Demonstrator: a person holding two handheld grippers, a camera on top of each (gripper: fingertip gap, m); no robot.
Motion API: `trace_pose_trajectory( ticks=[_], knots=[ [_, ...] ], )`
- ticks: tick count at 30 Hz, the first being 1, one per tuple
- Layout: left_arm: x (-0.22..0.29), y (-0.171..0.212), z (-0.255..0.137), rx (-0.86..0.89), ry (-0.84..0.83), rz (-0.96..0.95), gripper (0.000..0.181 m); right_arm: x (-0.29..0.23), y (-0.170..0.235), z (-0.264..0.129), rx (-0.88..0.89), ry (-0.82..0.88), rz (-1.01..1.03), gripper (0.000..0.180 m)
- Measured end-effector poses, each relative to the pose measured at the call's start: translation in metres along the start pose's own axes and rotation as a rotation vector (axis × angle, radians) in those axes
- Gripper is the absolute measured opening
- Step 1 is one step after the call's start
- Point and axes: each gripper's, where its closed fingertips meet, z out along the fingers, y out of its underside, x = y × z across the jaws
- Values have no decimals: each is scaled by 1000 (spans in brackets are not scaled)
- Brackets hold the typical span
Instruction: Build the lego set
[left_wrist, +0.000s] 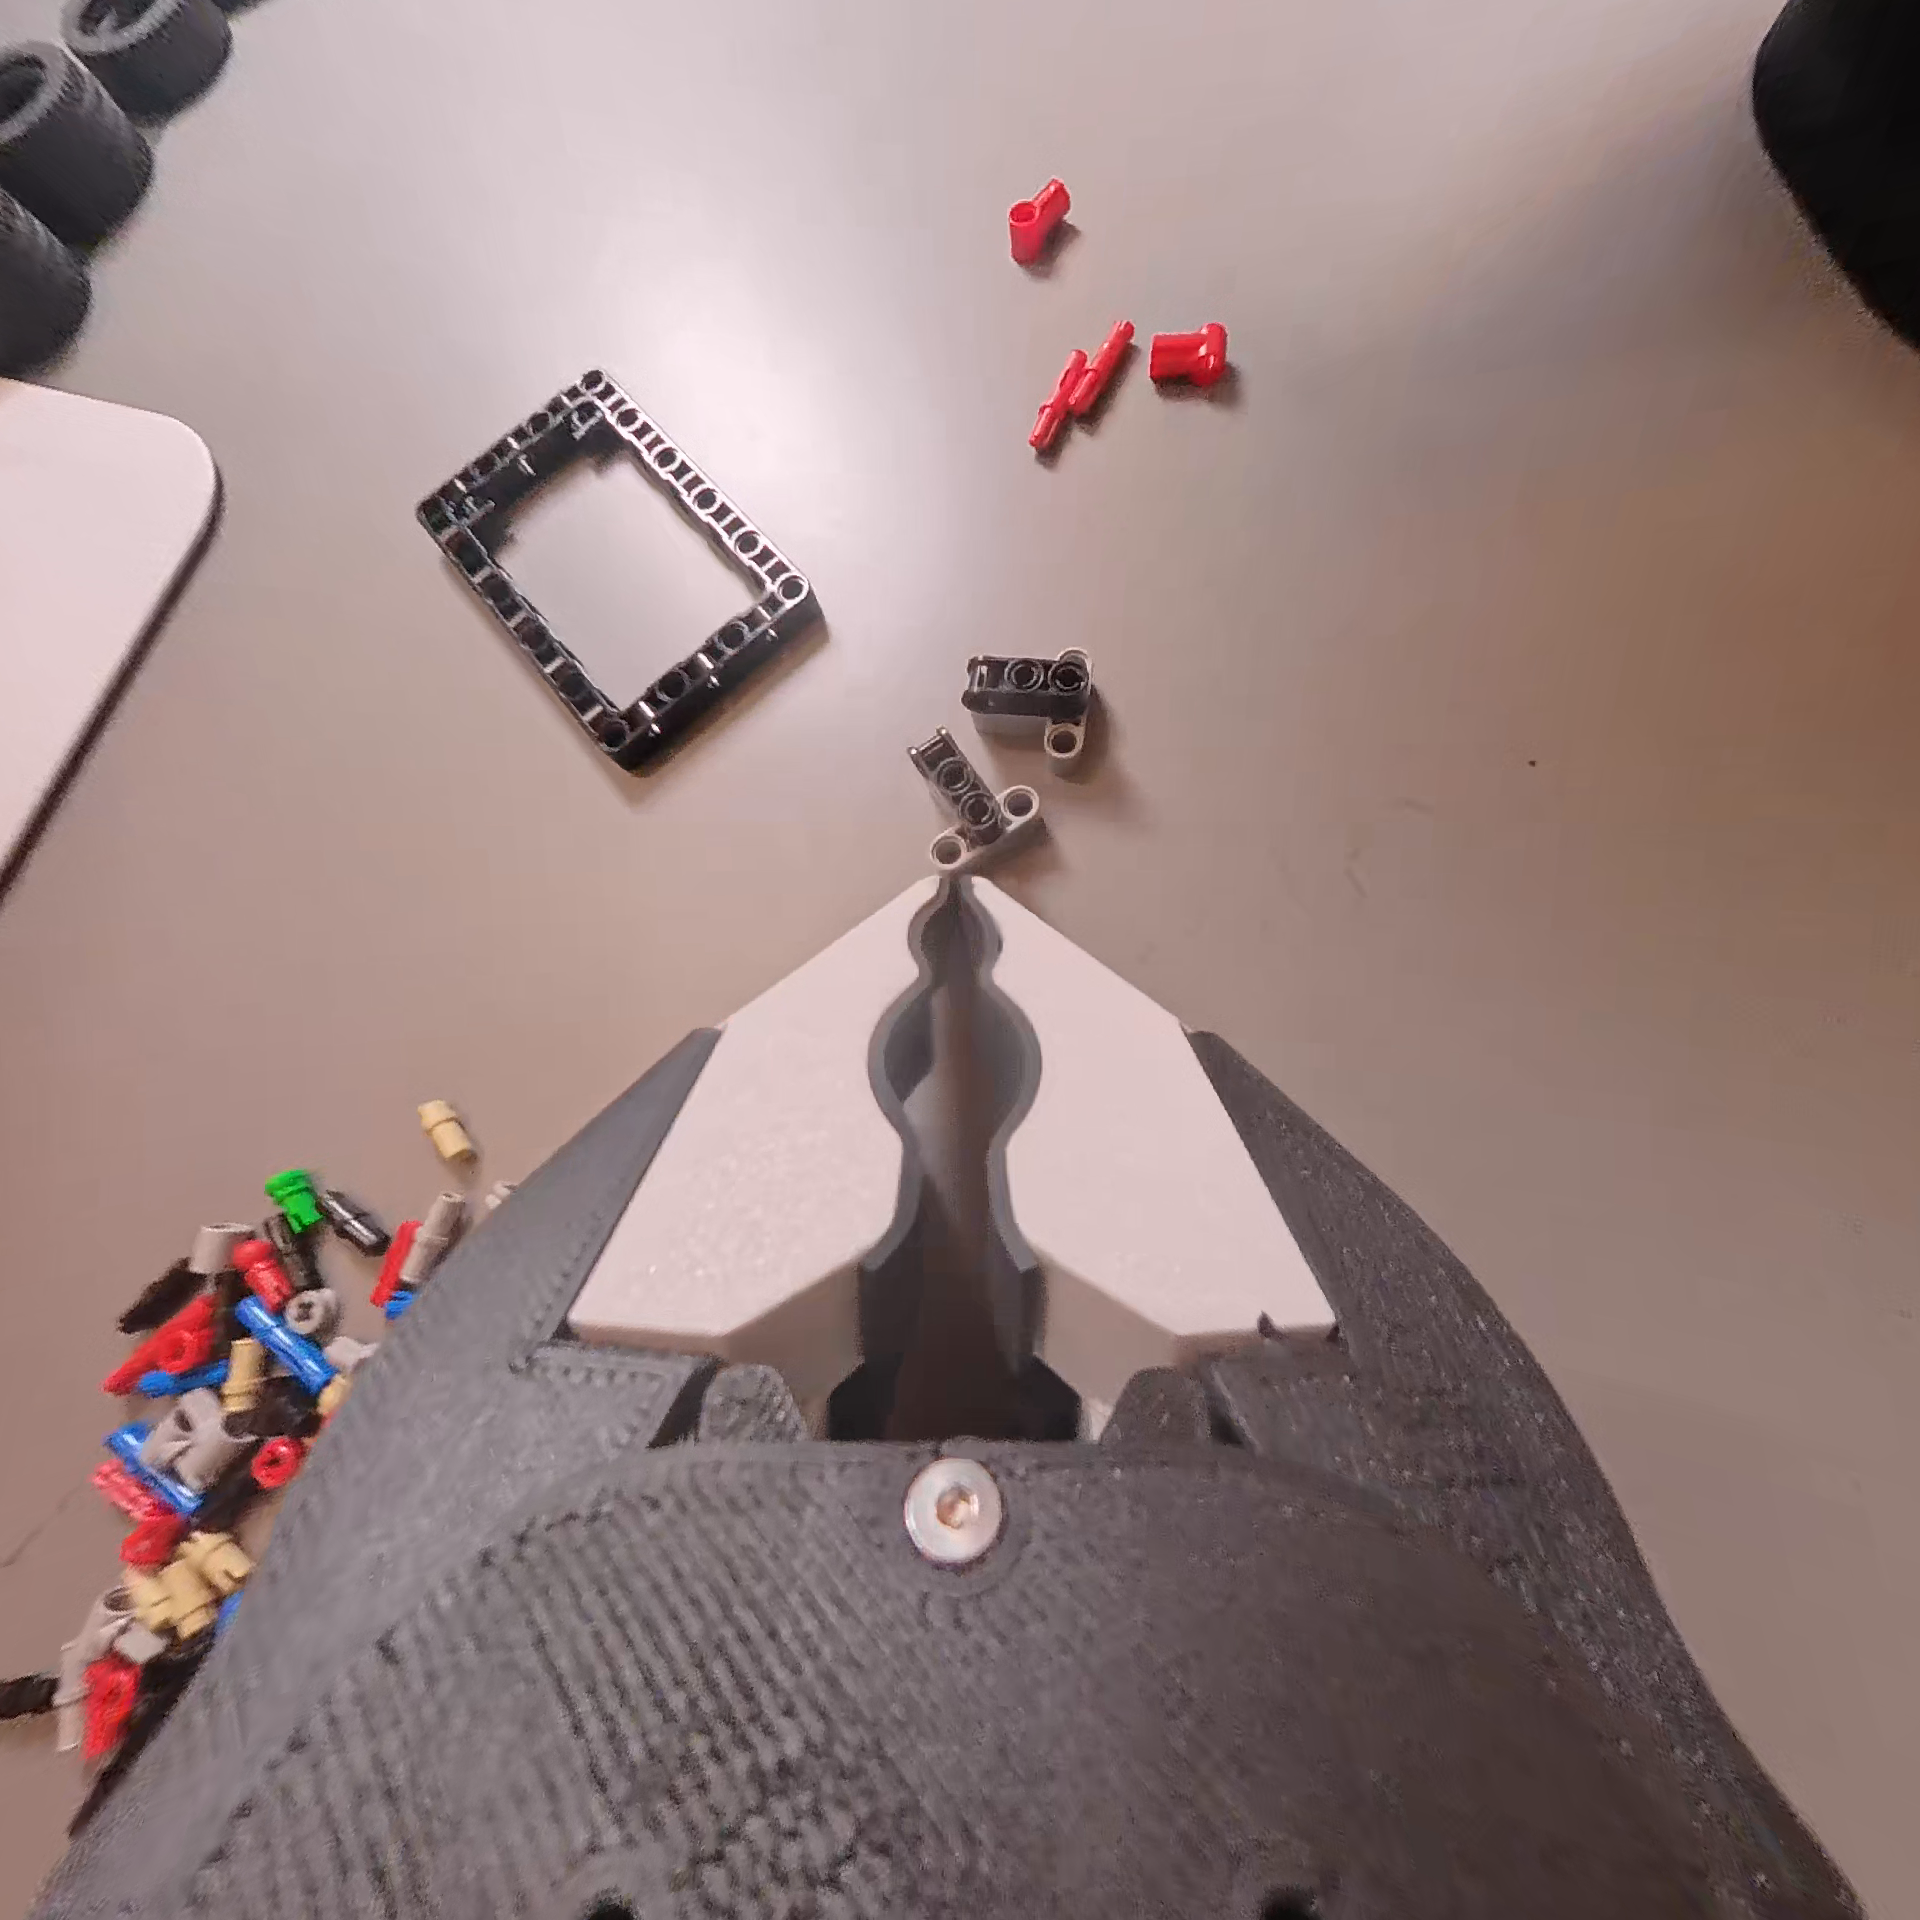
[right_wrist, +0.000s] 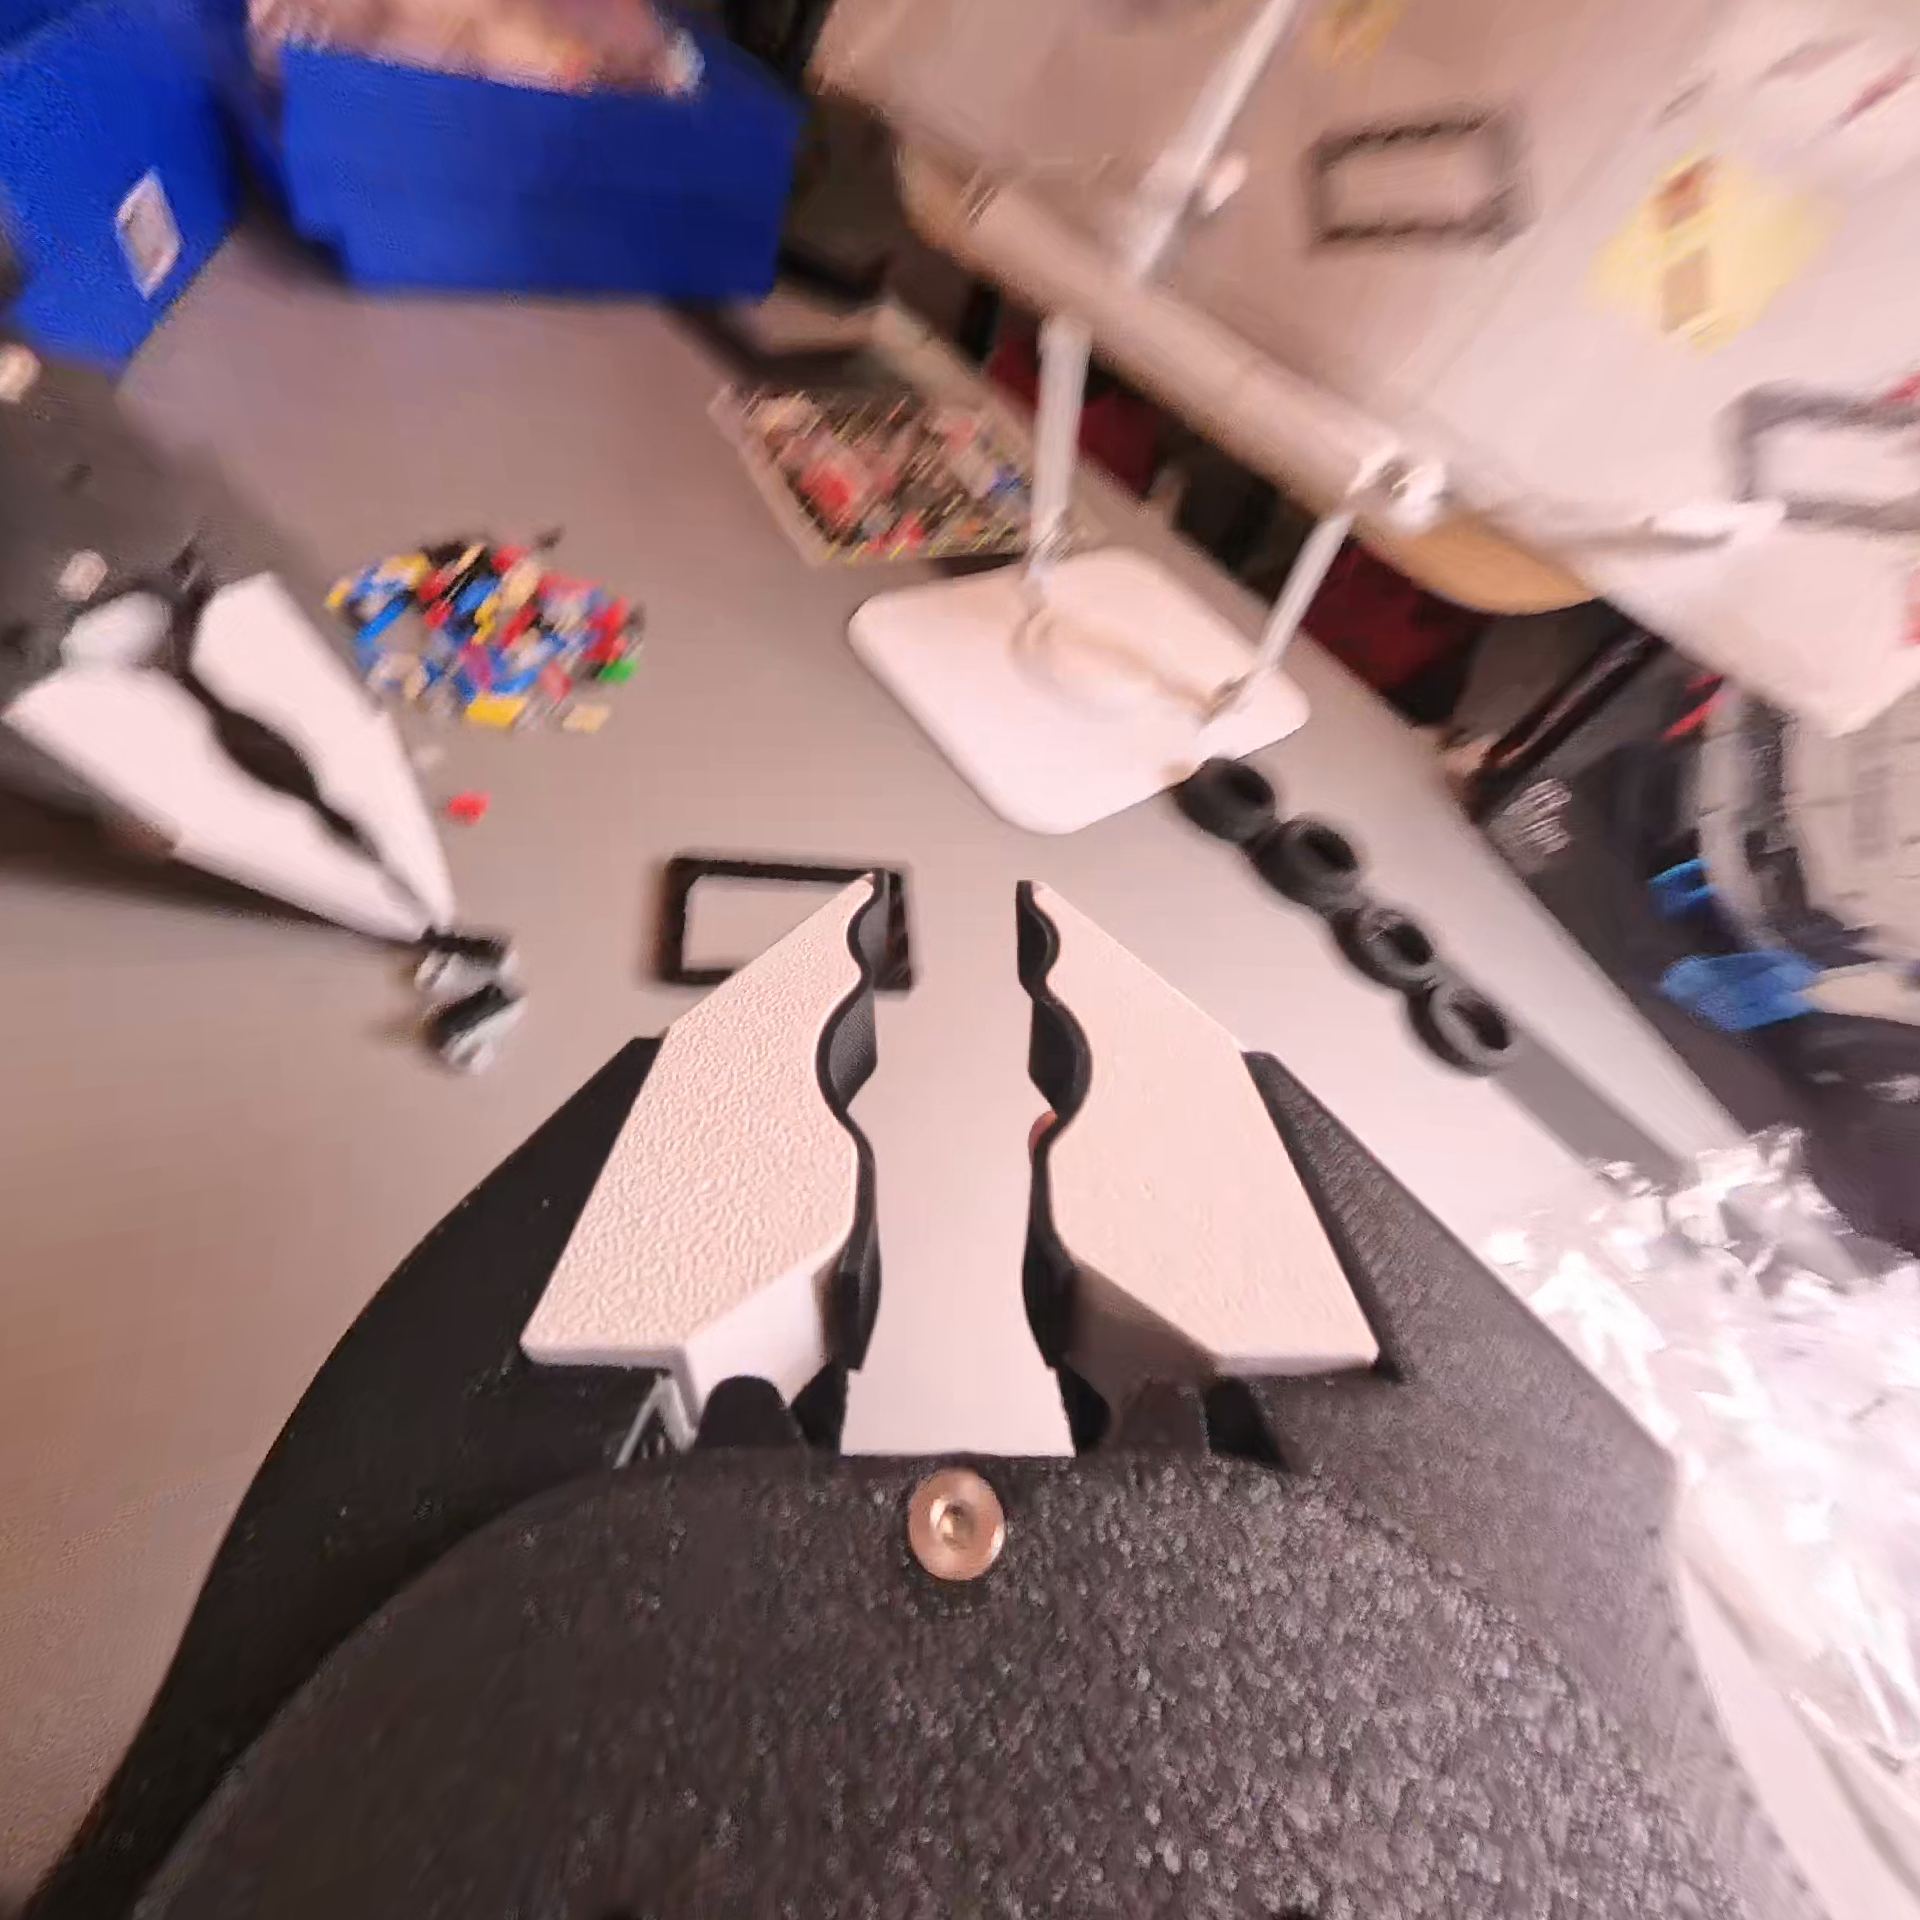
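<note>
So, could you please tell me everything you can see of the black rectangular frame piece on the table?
The black frame is a single open rectangle of glossy plastic beams, with round pin holes all along its sides and an empty middle. It lies flat on the grey-brown table, turned at an angle, with nothing touching it. The small black and grey assemblies lie apart to its right. In the right wrist view it shows blurred, partly hidden behind the open jaws.

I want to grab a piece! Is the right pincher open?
Open: the right gripper shows bare table between its fingertips.
</note>
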Motion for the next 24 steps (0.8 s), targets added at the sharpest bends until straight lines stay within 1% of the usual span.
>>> trace_pose_trajectory(
  ticks=[1,3,5,7,12,18,20,24],
  knots=[
    [-1,0,1,-3,-15,19,0,13,-12,4,49,30,16,22],
    [-1,0,1,-3,-21,17,0,40,-35,14,138,83,57,22],
    [-3,0,1,1,-24,2,0,69,-52,31,193,146,56,22],
    [-6,2,-1,-3,-37,-4,0,97,-65,51,216,204,45,22],
    [-6,-2,-6,43,-17,-36,10,153,-90,99,243,297,41,20],
    [-14,-10,-11,128,-36,-50,16,174,-110,136,254,306,52,17],
    [-16,-12,-12,145,-43,-53,17,176,-109,138,256,309,54,17],
    [-17,-14,-13,176,-42,-59,18,180,-99,129,267,325,83,15]
  ],
)
